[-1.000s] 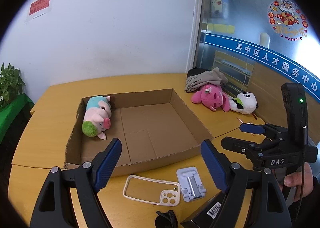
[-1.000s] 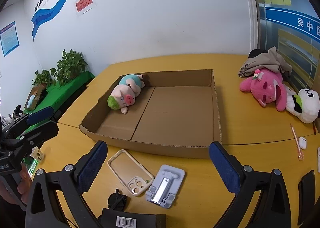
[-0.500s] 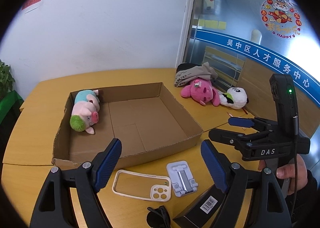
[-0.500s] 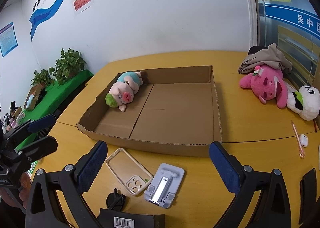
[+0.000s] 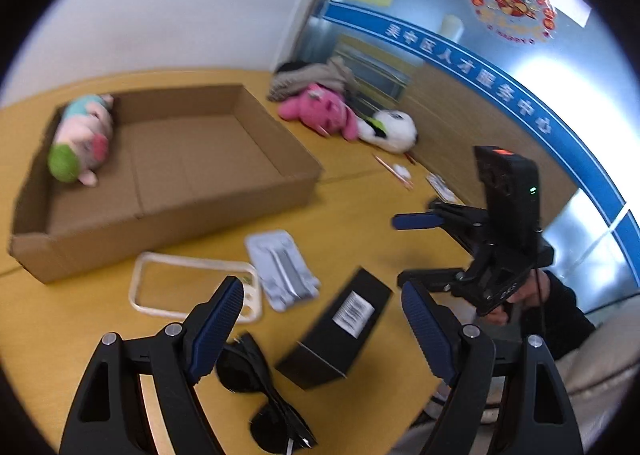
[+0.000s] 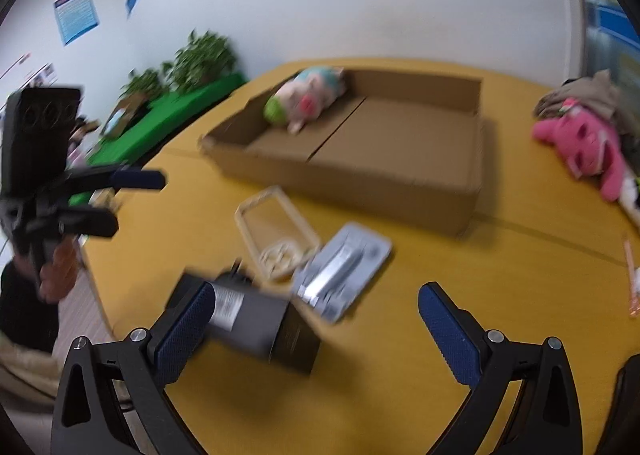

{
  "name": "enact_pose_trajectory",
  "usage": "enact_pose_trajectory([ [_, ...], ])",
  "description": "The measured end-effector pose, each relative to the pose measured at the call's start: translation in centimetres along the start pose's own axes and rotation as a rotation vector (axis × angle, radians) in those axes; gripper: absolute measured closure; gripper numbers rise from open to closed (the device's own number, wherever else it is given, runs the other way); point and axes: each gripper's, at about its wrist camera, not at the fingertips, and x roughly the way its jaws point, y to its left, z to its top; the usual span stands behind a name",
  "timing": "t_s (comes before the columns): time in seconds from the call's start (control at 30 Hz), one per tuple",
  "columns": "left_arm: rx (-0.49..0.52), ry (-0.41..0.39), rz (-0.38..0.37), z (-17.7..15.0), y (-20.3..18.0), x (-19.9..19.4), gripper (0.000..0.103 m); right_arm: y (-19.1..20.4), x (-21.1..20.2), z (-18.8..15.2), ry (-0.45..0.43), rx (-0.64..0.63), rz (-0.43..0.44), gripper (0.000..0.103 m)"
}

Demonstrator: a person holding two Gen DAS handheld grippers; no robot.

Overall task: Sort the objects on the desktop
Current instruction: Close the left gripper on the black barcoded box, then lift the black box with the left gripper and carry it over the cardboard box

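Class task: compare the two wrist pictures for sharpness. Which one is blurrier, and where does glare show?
Right wrist view: heavy motion smear across the black box and phone case. Left wrist view: milder blur, its black box label still discernible; glare whitens the window at right.

We have swung both grippers down toward the near clutter: the left gripper (image 5: 322, 325) now hangs over the black box (image 5: 340, 331) and sunglasses (image 5: 256, 383), and the right gripper (image 6: 316, 329) has dropped close over that box, jaws wide apart on both.
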Motion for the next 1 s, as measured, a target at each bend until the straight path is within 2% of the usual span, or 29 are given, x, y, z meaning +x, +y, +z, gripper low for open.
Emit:
enact_pose_trajectory([
  [0.17, 0.050, 0.082, -0.086, -1.6, -0.7, 2.8, 0.021, 0.8, 3.1, -2.8, 0.086, -0.045, 0.055, 0.000],
  [0.33, 0.077, 0.149, -0.066, -2.6, -0.7, 5.3, 0.023, 1.5, 6.6, -4.0, 0.145, -0.099, 0.078, 0.000],
  [0.37, 0.078, 0.157, -0.058, -2.7, -0.6, 5.6, 0.026, 1.7, 7.0, -4.0, 0.147, -0.110, 0.083, 0.000],
  [0.47, 0.085, 0.170, -0.043, -3.1, -0.4, 6.0, 0.045, 2.1, 7.8, -3.9, 0.122, -0.118, 0.112, 0.001],
  [0.73, 0.129, 0.103, 0.001, -2.6, -0.8, 4.7, 0.050, 3.9, 7.5, -4.3, 0.060, -0.122, 0.127, 0.018],
  [1.0, 0.191, -0.002, -0.026, 0.1, -2.4, 2.1, 0.050, 5.9, 2.8, -2.4, -0.068, -0.145, 0.059, 0.021],
])
